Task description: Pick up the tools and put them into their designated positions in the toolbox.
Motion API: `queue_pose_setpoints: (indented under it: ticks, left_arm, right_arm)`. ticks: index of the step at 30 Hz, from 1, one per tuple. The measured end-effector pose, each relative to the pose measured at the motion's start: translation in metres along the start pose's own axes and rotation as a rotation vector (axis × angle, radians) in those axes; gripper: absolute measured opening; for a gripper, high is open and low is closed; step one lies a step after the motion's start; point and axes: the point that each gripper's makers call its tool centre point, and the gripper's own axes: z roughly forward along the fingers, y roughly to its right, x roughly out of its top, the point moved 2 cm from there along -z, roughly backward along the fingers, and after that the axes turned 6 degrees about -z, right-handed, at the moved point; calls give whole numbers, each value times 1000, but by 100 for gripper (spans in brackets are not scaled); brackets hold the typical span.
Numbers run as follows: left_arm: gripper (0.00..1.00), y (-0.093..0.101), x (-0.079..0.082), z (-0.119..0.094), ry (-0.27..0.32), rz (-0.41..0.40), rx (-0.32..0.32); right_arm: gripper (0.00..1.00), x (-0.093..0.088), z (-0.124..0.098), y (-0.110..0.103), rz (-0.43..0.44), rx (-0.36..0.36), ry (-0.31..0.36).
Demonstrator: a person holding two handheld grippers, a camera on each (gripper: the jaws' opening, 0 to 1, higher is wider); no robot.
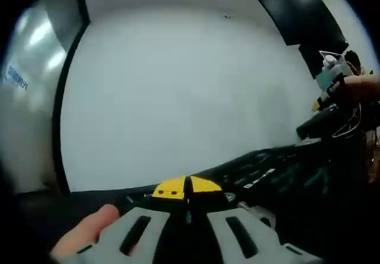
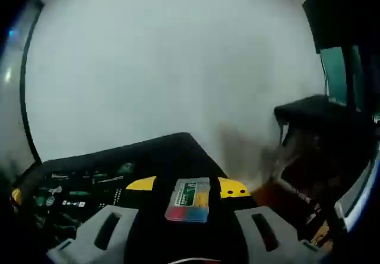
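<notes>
The black toolbox (image 1: 267, 178) lies open at lower right in the left gripper view, with tools in its moulded slots. My left gripper (image 1: 187, 188) has its yellow tips pressed together, shut on nothing that I can make out. A person's thumb (image 1: 89, 231) rests beside its left finger. The right gripper (image 1: 332, 77), held by a hand, shows far right above the box. In the right gripper view my right gripper (image 2: 187, 187) is shut on a small clear bit case (image 2: 189, 200) with coloured contents. The toolbox (image 2: 83, 184) lies below and to its left.
A white wall (image 1: 178, 98) fills the background of both views. A dark panel (image 1: 297, 15) hangs at upper right. A dark chair-like shape (image 2: 323, 121) and blurred brown clutter (image 2: 279, 193) stand to the right in the right gripper view.
</notes>
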Motion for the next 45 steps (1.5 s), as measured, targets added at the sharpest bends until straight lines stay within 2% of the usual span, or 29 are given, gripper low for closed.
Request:
queue_pose_setpoints:
  ticks: [1, 3, 4, 5, 7, 8, 10, 12, 14, 15, 16, 18, 19, 23, 25, 26, 28, 29, 32, 35, 36, 37, 38, 41, 42, 43, 44, 45]
  left_arm:
    - [3, 4, 0, -1, -4, 11, -3]
    - [3, 7, -1, 0, -14, 26, -8]
    - [3, 10, -1, -1, -16, 36, -10]
    - [3, 12, -2, -1, -19, 46, -15]
    - [3, 16, -2, -1, -23, 62, -21]
    - [3, 17, -3, 0, -25, 68, -23]
    - [3, 19, -4, 0, -33, 79, -28]
    - [3, 20, -4, 0, -36, 85, -31]
    - [3, 19, -4, 1, -34, 81, -32]
    - [3, 18, -3, 0, -31, 70, -35]
    - [3, 11, -5, 2, -29, 50, -34]
    - [3, 4, -2, 1, -11, 8, -23]
    - [3, 1, -1, 0, -6, -9, -19]
    - [3, 2, -4, 3, -9, -13, -18]
    - [3, 6, -7, 6, -22, 10, -24]
    - [3, 7, -8, 6, -26, 18, -29]
    - [3, 11, -9, 6, -36, 36, -34]
    - [3, 11, -10, 6, -38, 40, -35]
    - [3, 12, -9, 5, -43, 38, -36]
    - [3, 9, -8, 3, -37, 18, -31]
    - [3, 9, -7, 3, -37, 14, -30]
    - [3, 9, -7, 3, -36, 9, -29]
    - [3, 10, -7, 3, -37, 8, -29]
    - [3, 12, -9, 3, -49, 21, -32]
    - [3, 13, -10, 3, -50, 25, -33]
    - [3, 14, -10, 3, -52, 29, -34]
    - [3, 15, -10, 3, -55, 34, -35]
    - [3, 15, -11, 3, -58, 37, -35]
  right_arm:
    - [35, -5, 9, 0, 8, 0, -22]
    - [37, -26, 4, -8, 11, 3, -90]
    - [44, -29, 10, -9, 1, 3, -95]
    - [54, -35, 18, -13, 13, 17, -115]
    - [65, -44, 30, -17, 44, 39, -168]
    - [67, -46, 38, -14, 19, 20, -173]
    - [62, -47, 53, -6, -26, -27, -199]
    - [63, -47, 66, -10, -13, -24, -214]
    - [63, -51, 71, -10, -24, -61, -255]
    - [63, -51, 75, -12, -25, -66, -253]
    - [64, -51, 79, -18, -18, -63, -258]
    - [70, -59, 89, -24, -37, -53, -300]
    - [74, -65, 84, -28, -39, -53, -308]
    - [81, -88, 87, -27, -120, -69, -389]
    - [76, -105, 76, -32, -153, -58, -451]
    - [75, -107, 78, -36, -146, -64, -430]
    - [58, -100, 80, -31, -126, -65, -421]
    - [58, -95, 82, -31, -55, -33, -438]
    - [57, -84, 87, -28, 72, 16, -402]
    - [57, -74, 78, -29, 264, 97, -393]
    - [57, -72, 77, -28, 292, 119, -388]
    - [57, -69, 71, -33, 351, 167, -398]
    - [57, -68, 69, -35, 374, 183, -403]
    - [57, -61, 55, -51, 590, 329, -422]
    - [57, -61, 50, -55, 616, 358, -434]
    - [42, -62, 43, -61, 636, 394, -437]
    - [5, -74, 28, -57, 642, 349, -511]
    - [1, -73, 28, -49, 578, 348, -454]
